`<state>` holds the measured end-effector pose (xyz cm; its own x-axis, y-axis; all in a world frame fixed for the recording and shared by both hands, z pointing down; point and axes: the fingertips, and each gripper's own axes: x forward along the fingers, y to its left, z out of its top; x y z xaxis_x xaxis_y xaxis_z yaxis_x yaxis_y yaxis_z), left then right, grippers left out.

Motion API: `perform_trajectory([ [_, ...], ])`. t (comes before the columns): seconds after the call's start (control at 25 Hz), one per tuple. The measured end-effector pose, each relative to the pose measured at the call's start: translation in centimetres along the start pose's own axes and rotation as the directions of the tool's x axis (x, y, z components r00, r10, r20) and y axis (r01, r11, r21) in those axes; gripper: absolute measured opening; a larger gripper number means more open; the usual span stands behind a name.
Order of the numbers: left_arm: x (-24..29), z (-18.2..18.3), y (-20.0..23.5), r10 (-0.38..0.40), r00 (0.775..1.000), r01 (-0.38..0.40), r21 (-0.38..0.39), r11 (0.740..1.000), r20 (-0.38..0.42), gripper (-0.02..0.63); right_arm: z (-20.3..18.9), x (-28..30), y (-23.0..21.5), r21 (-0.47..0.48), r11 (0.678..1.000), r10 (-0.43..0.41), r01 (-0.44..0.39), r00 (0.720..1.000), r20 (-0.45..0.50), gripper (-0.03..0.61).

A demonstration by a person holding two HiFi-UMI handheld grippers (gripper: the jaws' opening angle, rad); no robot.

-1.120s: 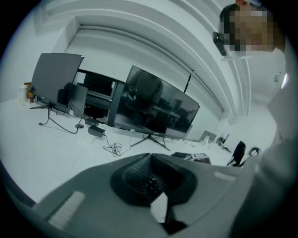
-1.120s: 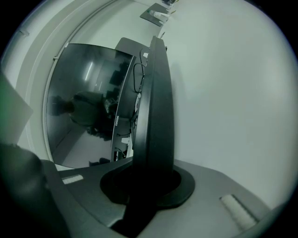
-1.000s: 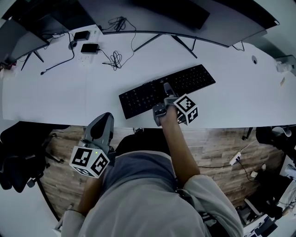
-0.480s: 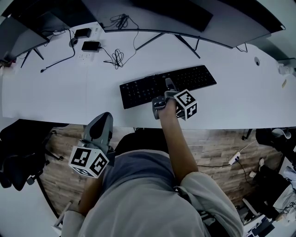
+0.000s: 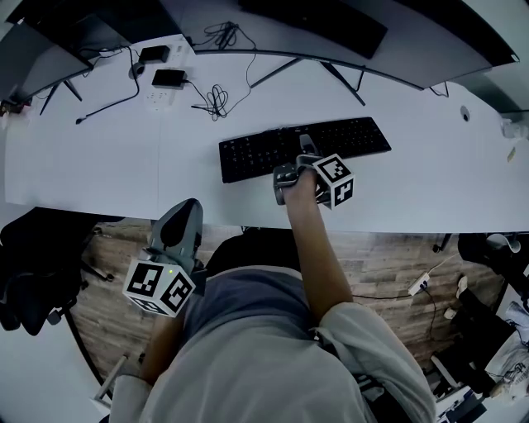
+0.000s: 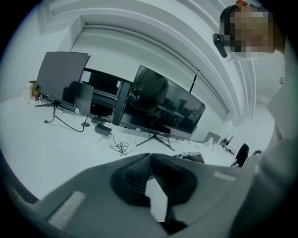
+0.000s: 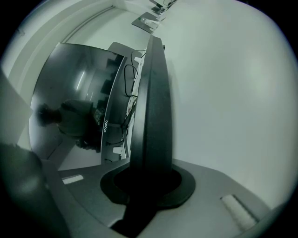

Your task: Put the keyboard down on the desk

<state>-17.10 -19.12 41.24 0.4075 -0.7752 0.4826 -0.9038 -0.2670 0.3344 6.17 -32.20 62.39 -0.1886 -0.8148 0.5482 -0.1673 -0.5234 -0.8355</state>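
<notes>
A black keyboard [image 5: 264,149] lies lengthwise across the white desk [image 5: 99,165], nearly level with its front edge. My right gripper [image 5: 304,153] is shut on the keyboard's near long edge at about its middle. In the right gripper view the keyboard [image 7: 153,116] runs edge-on between the jaws, away from the camera. My left gripper [image 5: 183,219] hangs below the desk edge at the left, shut with nothing in it. In the left gripper view its pads [image 6: 139,174] meet at the tips.
A dark monitor [image 5: 331,25] on a splayed stand [image 5: 306,70] is behind the keyboard. A power strip [image 5: 161,78] and coiled cables [image 5: 216,103] lie at the back left. A black chair [image 5: 33,281] stands at the lower left. A wood floor [image 5: 397,264] shows below the desk.
The right gripper has carried the keyboard away from me and turned it closer to parallel with the desk edge. The left gripper has stayed in place.
</notes>
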Motion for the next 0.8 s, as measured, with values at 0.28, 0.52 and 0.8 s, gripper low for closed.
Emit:
perform_trajectory([
  [0.28, -0.28, -0.44, 0.27, -0.001, 1.0, 0.001, -0.007, 1.0, 0.005, 0.0, -0.09, 0.49, -0.03, -0.001, 1.0, -0.01, 0.01, 1.0, 0.024, 0.071],
  [0.52, -0.53, -0.42, 0.37, 0.002, 1.0, -0.002, -0.014, 1.0, 0.004, 0.0, -0.16, 0.59, 0.03, -0.029, 0.999, -0.023, 0.024, 0.999, 0.036, 0.086],
  [0.8, -0.87, -0.61, 0.37, -0.004, 1.0, 0.004, -0.02, 1.0, 0.016, 0.0, -0.22, 0.27, 0.5, -0.054, 0.997, -0.05, 0.053, 0.997, 0.05, 0.167],
])
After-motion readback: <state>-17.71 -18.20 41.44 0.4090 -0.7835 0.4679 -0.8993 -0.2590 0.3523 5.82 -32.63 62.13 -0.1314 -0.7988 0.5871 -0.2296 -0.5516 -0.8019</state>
